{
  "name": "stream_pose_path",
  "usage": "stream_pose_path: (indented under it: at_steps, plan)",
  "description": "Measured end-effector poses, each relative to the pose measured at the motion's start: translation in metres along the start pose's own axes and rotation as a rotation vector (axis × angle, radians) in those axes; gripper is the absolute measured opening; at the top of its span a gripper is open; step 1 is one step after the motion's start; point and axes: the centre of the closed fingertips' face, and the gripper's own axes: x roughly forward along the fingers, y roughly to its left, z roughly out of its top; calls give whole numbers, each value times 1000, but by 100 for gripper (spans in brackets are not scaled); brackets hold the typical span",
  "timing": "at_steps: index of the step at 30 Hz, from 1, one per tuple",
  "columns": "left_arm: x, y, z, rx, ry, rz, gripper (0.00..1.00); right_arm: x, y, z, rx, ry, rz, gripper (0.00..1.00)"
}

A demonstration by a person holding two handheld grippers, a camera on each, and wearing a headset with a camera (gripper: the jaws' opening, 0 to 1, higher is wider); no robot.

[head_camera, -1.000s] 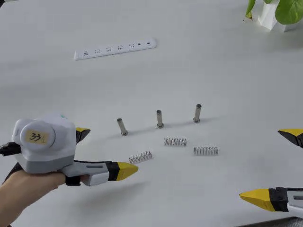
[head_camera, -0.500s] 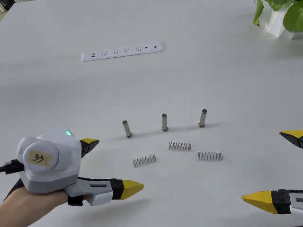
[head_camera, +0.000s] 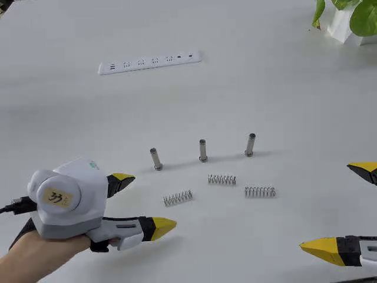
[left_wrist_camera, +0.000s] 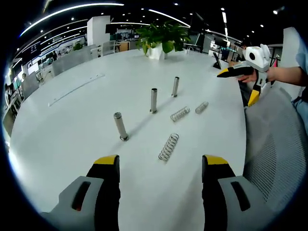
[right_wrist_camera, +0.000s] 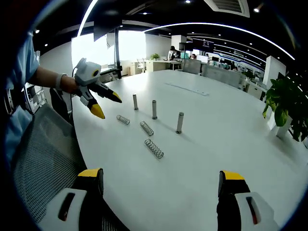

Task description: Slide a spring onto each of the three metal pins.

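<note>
Three short, steel-grey metal pins (head_camera: 202,150), flanged at the base, upright in a row on the white table (head_camera: 265,88). Three coiled wire springs (head_camera: 221,179), lying flat just in front, none touching a pin. Left gripper (head_camera: 153,200) and right gripper (head_camera: 325,206): jaws spread wide, holding nothing.

The tabletop (head_camera: 265,88) is plain white. The pins (head_camera: 202,151) and springs (head_camera: 222,179) are silver grey. The left tongs (head_camera: 153,200) and right tongs (head_camera: 325,206) have yellow tips, black bands and pale grey bodies. The far power strip (head_camera: 150,62) is white, and the plant (head_camera: 359,15) is green.
</note>
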Motion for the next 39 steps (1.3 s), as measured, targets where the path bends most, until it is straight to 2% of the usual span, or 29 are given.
stream_pose_path:
  at_steps: [11, 17, 20, 23, 27, 29, 39]
  plan:
    - [13, -1, -2, 55, 50, -22, 41, -3, -2, -5, 14, 1, -7, 99]
    - [17, -3, -5, 104, 93, -38, 33, -4, -2, -7, 26, -2, -14, 99]
    - [20, -3, -4, 102, 98, -53, 30, -3, -1, -8, 31, -4, -15, 99]
    - [23, -3, -4, 121, 116, -58, 24, -3, 0, -9, 34, -4, -16, 99]
    - [25, -5, -3, 115, 130, -76, 18, -2, 0, -9, 37, -6, -15, 99]
    - [26, -6, -4, 140, 149, -84, 15, -2, 0, -9, 41, -10, -17, 99]
    - [32, -6, -4, 191, 197, -114, 12, -3, -1, -10, 51, -15, -23, 99]
